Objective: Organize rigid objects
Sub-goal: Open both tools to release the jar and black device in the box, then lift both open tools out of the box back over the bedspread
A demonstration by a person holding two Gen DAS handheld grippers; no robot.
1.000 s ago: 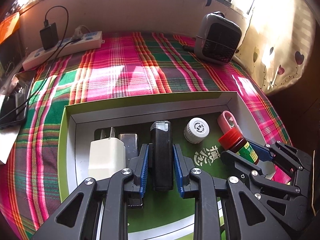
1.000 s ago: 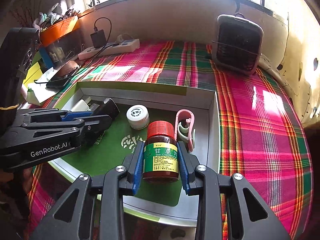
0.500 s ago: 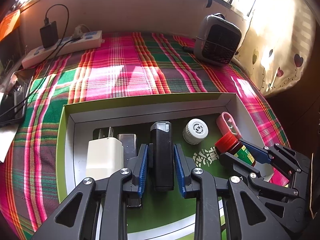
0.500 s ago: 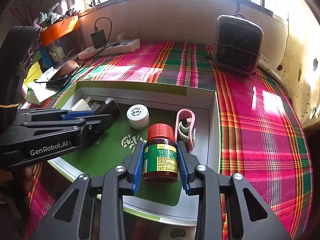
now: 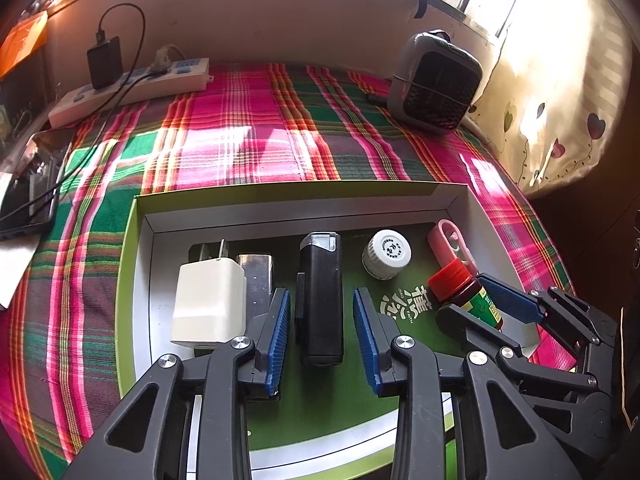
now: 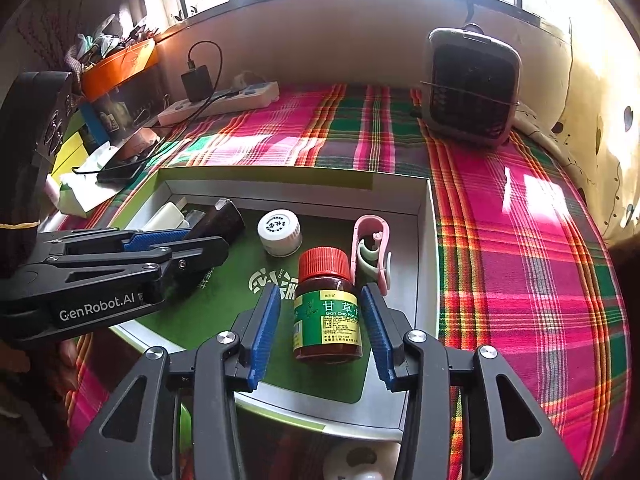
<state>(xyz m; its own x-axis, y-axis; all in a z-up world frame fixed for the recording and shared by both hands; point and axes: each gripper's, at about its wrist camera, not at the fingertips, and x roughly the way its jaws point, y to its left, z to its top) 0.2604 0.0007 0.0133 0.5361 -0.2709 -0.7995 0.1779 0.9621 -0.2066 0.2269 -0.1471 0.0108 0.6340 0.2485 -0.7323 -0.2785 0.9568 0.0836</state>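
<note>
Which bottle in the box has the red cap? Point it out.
The brown bottle with the green label, standing between the right tool's opening blue pads. The other, smaller bottle behind it has a white cap.

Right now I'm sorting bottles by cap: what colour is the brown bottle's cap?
Red, on the brown bottle; clearest in the right wrist view.

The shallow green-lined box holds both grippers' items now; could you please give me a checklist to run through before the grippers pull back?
1. Left hand-held gripper pads clear of the black rectangular lighter: ok, jaws opening, gaps on both sides.
2. Right hand-held gripper pads clear of the brown glass bottle with a red cap: ok, jaws opening.
3. Bottle upright on the box floor: ok.
4. Lighter lying flat inside the box: ok.
5. White square charger plug free of the left fingers: cannot tell, they sit very close.
6. Pink plastic clip apart from the bottle: cannot tell.
</note>
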